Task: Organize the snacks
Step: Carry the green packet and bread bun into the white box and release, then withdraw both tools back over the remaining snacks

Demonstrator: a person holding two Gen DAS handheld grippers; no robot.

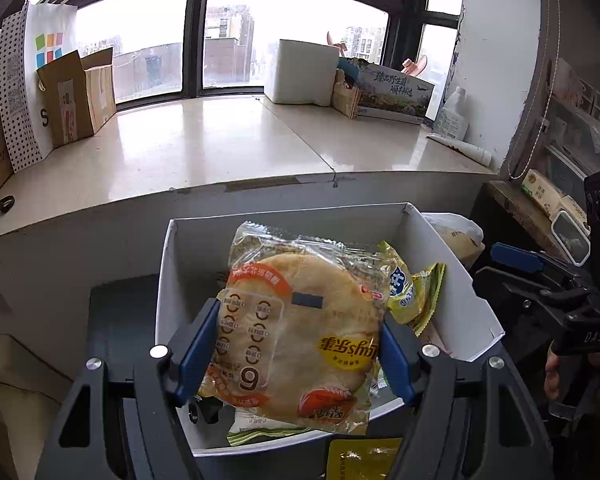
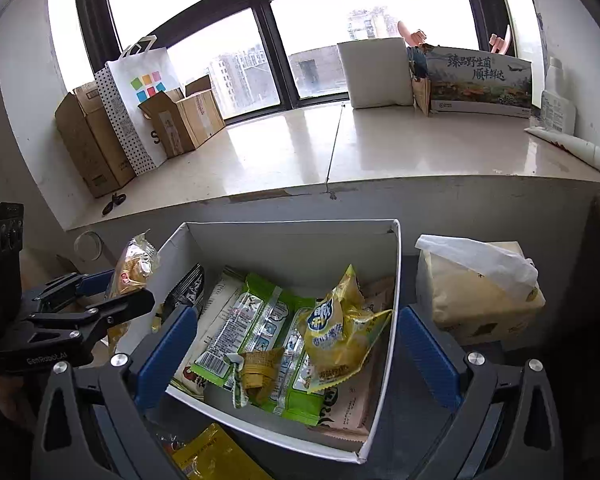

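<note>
My left gripper [image 1: 298, 354] is shut on a clear bag with a round flat bread [image 1: 300, 328] and holds it over the white cardboard box [image 1: 168, 280]. The same bag [image 2: 134, 266] shows at the box's left edge in the right wrist view, held by the left gripper [image 2: 112, 300]. The box [image 2: 394, 280] holds a yellow snack bag [image 2: 340, 332], green packets [image 2: 256, 332] and other wrapped snacks. My right gripper [image 2: 296, 354] is open and empty, with its fingers on either side of the box's near part. It also shows at the right in the left wrist view [image 1: 540, 276].
A yellow packet [image 2: 208, 456] lies in front of the box. A tissue pack with a white plastic bag [image 2: 476, 288] sits right of the box. Behind is a stone windowsill [image 2: 300, 152] with cardboard boxes [image 2: 100, 136], a paper bag, scissors [image 2: 114, 202] and a white foam box [image 2: 380, 74].
</note>
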